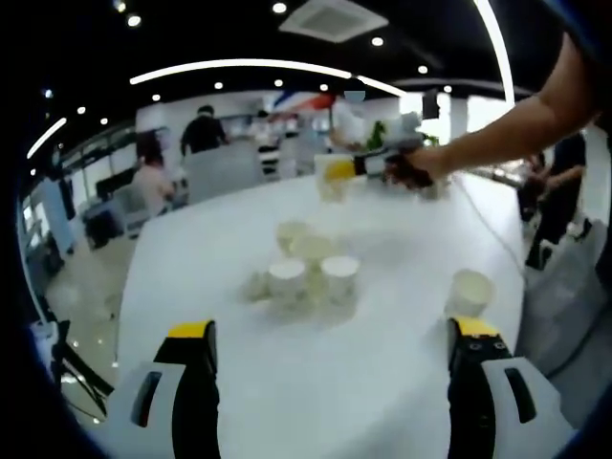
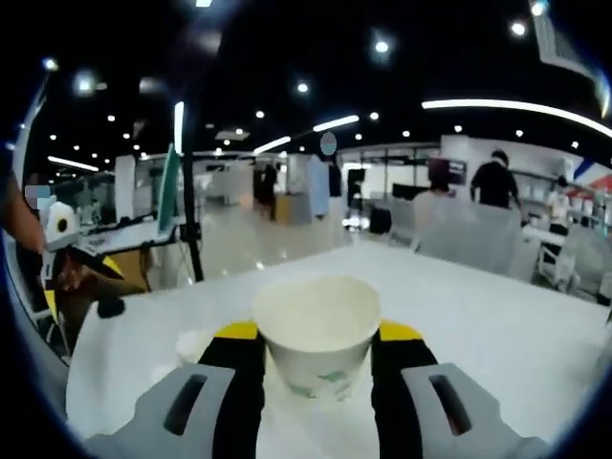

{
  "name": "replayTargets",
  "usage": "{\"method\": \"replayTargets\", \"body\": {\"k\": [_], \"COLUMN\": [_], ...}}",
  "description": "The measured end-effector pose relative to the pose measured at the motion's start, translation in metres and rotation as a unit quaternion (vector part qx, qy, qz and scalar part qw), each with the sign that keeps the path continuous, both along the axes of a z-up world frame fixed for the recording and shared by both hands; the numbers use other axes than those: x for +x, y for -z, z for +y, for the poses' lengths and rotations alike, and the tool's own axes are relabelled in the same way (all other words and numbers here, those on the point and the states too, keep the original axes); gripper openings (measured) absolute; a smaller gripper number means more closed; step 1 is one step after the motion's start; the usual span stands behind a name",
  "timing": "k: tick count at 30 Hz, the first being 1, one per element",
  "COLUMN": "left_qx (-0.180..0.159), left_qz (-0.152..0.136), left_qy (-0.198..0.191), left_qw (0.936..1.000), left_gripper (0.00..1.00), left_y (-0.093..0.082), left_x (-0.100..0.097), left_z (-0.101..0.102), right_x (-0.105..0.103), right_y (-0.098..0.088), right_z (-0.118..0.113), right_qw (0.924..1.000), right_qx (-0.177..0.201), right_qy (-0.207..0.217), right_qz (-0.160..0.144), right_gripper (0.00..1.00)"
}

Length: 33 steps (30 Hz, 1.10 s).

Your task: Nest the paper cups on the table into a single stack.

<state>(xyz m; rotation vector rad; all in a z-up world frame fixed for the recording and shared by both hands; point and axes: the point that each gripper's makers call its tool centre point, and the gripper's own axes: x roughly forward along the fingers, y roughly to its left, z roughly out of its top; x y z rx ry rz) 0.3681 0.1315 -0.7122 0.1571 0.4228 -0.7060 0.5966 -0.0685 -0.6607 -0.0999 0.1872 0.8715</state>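
We hold the right tool [image 2: 315, 359] closed on an upright paper cup [image 2: 316, 335], mouth up, over the far side of the white worktop [image 2: 497, 325]. The left tool [image 1: 331, 356] hangs open with nothing between its jaws. Our landmark is the cluster of cups [image 1: 311, 268] standing mid-worktop: it lies straight ahead of the left tool, well short of the right tool, which shows beyond it in the left gripper view. A lone cup [image 1: 470, 292] stands right of the cluster, just beside the left tool's right jaw. We judge the held cup must travel back to the cluster and drop in vertically; nothing seems to block that path.
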Motion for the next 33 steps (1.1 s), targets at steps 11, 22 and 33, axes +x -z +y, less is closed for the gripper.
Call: {"method": "replayTargets", "body": {"k": [11,22,33], "left_qx": [0.007,0.004,0.001], "left_qz": [0.003,-0.001,-0.003], "left_qy": [0.002,-0.003,-0.014], "left_qw": [1.0000,1.0000,0.9999], "left_gripper": [0.98,0.98,0.98], "left_y": [0.003,-0.004,-0.004], "left_x": [0.000,-0.002,-0.003], "left_z": [-0.004,-0.005,-0.002], "right_x": [-0.004,-0.014,-0.032], "right_y": [-0.022,-0.026,-0.026], "right_z": [-0.006,-0.007,-0.012], "right_qw": [0.9999,0.9999,1.0000], "right_qx": [0.005,0.004,0.004], "right_qy": [0.004,0.002,0.001], "right_qz": [-0.009,-0.010,-0.004], "right_gripper": [0.40,0.40,0.40]}}
